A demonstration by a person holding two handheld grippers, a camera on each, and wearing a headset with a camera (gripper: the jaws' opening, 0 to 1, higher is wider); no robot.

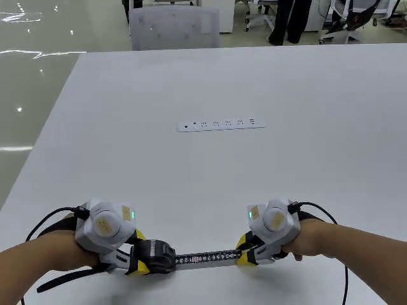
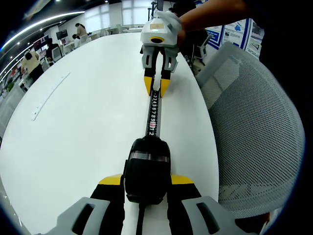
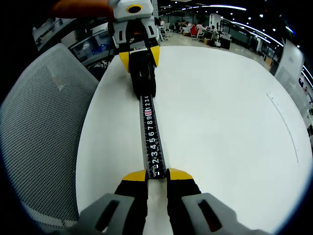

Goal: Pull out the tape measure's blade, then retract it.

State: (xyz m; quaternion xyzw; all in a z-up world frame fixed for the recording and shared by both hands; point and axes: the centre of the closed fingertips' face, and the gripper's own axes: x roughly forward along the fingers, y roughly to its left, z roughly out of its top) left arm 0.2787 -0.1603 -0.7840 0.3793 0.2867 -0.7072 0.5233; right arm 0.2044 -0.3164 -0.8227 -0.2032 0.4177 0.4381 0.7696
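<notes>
The tape measure sits low at the near edge of the white table [image 1: 222,171], stretched sideways between the two grippers. The left gripper [image 1: 137,257] has its jaws clenched round the black case [image 1: 156,255], one yellow tip on each side. From the left gripper view the case [image 2: 146,169] sits snug between the fingers, with the mouth pointing away.

The blade [image 1: 206,258] is pulled out partway and runs in a straight line from the case over to the right gripper [image 1: 245,254]. It's lying just over the tabletop, but it's hard to tell whether it actually touches. The right gripper's jaws are pinched on the very end of the blade. In the right gripper view the blade [image 3: 150,142] comes straight out from between the yellow tips [image 3: 134,175], black with white numbers and one red mark further along.

Both grippers are held by hands, with cables trailing off behind. Further up the table there's a white power strip [image 1: 220,124], well apart from the tape. A grey chair [image 1: 175,27] stands at the far edge, and a mesh chair back [image 2: 254,127] is right beside the table on the near side.
</notes>
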